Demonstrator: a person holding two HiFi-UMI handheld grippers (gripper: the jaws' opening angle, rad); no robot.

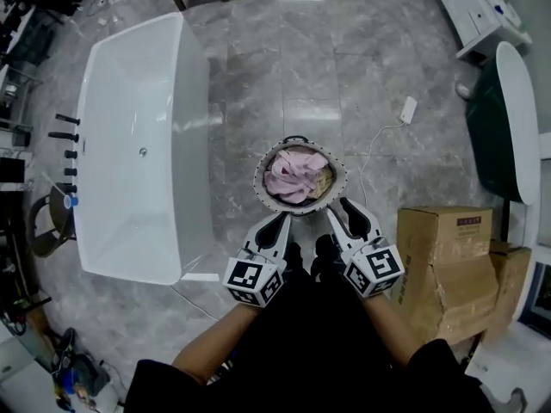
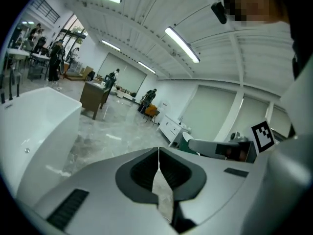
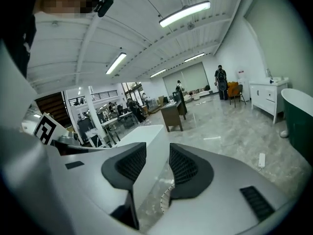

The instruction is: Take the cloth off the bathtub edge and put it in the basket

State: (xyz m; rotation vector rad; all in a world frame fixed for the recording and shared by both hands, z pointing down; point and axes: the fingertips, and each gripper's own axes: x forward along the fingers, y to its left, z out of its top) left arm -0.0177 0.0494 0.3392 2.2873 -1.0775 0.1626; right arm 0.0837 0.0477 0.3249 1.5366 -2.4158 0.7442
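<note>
A round basket stands on the grey marble floor just in front of me, with the pink cloth bunched inside it. The white bathtub lies to its left, and nothing hangs on its edge. My left gripper hovers close to the basket's near rim; its jaws are shut with nothing between them, as the left gripper view confirms. My right gripper is beside it at the basket's near right, open and empty. Both grippers point away from me, roughly level.
Stacked cardboard boxes stand close on my right. A dark green tub and a white cabinet are at the far right. A white plug with its cable lies on the floor. Black taps line the bathtub's left side.
</note>
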